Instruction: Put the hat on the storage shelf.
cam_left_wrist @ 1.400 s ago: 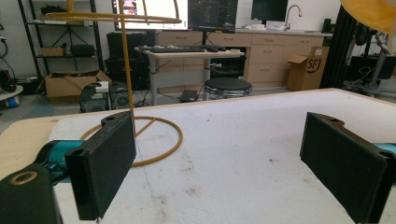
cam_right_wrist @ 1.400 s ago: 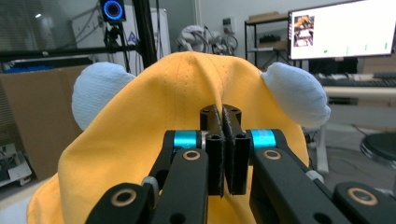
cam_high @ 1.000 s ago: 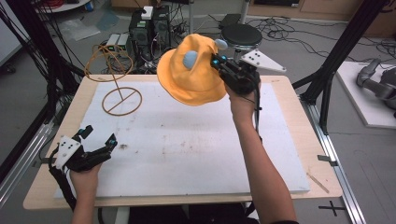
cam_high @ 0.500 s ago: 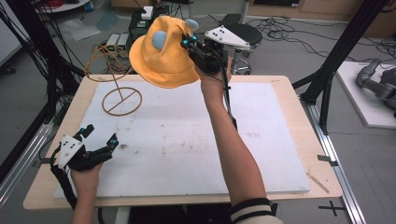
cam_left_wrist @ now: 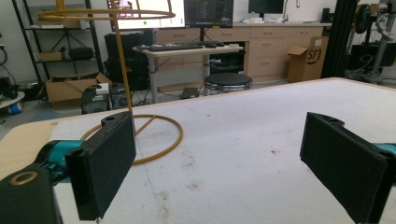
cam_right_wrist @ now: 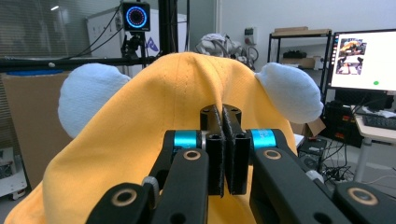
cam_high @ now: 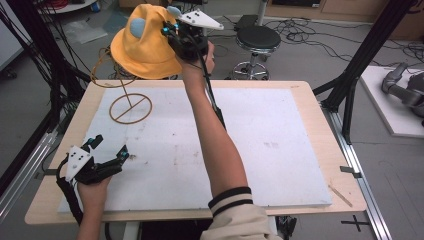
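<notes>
Moved: right tongs (cam_high: 172, 37) carried hat (cam_high: 142, 47) left | pinched tight on hat | left tongs (cam_high: 107, 152) agape, empty

Your yellow hat (cam_high: 145, 45) covers the top ring of the wire stand (cam_high: 130, 107) in the high view, so you cannot tell whether hat and ring touch. In the left gripper view the stand's upper ring is cut off by the top edge. In the right gripper view the hat's brim runs past the bottom edge, and the fold of cloth pinched in the right gripper (cam_right_wrist: 223, 140) sits hidden between the pressed-together jaws.
</notes>
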Available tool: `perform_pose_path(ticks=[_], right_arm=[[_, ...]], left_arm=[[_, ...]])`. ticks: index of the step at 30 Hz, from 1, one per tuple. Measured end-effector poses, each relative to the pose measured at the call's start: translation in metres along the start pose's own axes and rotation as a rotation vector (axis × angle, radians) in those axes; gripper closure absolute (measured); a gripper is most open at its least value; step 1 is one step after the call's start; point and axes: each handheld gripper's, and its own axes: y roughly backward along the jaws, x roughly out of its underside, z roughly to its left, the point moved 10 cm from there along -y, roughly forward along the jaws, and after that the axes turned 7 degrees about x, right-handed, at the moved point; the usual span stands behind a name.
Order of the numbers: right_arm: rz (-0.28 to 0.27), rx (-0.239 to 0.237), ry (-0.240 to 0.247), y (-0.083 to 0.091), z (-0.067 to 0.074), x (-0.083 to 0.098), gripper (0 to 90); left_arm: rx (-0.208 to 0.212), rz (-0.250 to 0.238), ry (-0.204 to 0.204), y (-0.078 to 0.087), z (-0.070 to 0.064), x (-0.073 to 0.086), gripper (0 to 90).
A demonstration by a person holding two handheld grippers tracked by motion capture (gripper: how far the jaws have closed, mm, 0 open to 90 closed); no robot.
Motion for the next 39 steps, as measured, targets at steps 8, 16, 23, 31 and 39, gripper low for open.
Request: perform_pose_path(ticks=[8, 16, 23, 31, 39], right_arm=[[-0.010, -0.011, 0.003, -0.040, 0.027, -0.012, 89.5], [-0.007, -0.018, 0.022, -0.076, 0.058, -0.012, 89.5], [0.037, -0.014, 0.025, -0.102, 0.074, 0.015, 89.5], [0.079, -0.001, -0.002, -0.114, 0.083, 0.048, 89.4], [0.140, 0.015, 0.009, -0.120, 0.087, 0.080, 89.4]], left_arm=[[0.005, 0.001, -0.002, 0.002, -0.002, 0.002, 11.0], [0.008, 0.004, -0.012, 0.006, -0.002, 0.003, 11.0], [0.000, -0.005, 0.002, 0.010, 0.003, 0.003, 11.1], [0.001, -0.008, 0.003, 0.011, 0.002, 0.002, 11.0], [-0.001, -0.007, 0.005, 0.012, 0.004, 0.003, 11.0]])
